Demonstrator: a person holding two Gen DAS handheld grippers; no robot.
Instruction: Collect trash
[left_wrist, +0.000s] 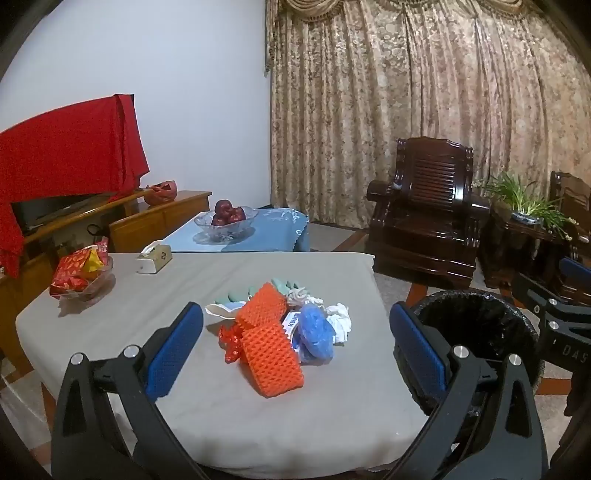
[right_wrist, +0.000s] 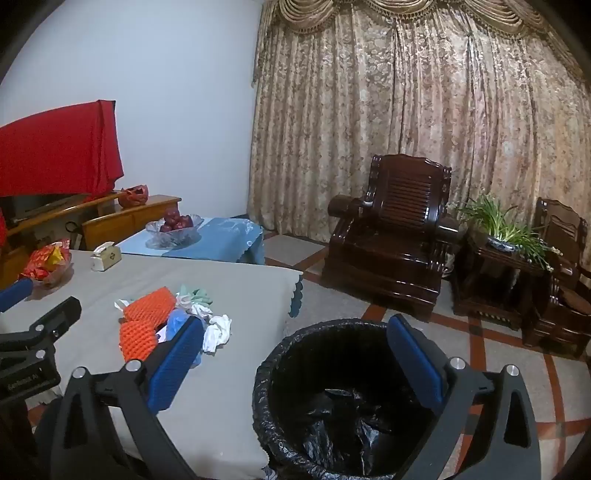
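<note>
Grey-clothed table (left_wrist: 110, 317) carries trash pile (left_wrist: 273, 325) beside bin (right_wrist: 332, 398).

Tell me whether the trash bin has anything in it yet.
Looks empty: the trash bin shows only its crumpled black liner inside; the trash pile sits on the table.

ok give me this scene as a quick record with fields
surface: table with a grey cloth
trash pile: orange foam nets, blue plastic, crumpled white paper, all bunched together on the table
bin: black-lined trash bin on the floor beside the table, no trash seen inside
left gripper: open, holding nothing, pointed at the pile
right gripper: open, holding nothing, over the bin
</note>
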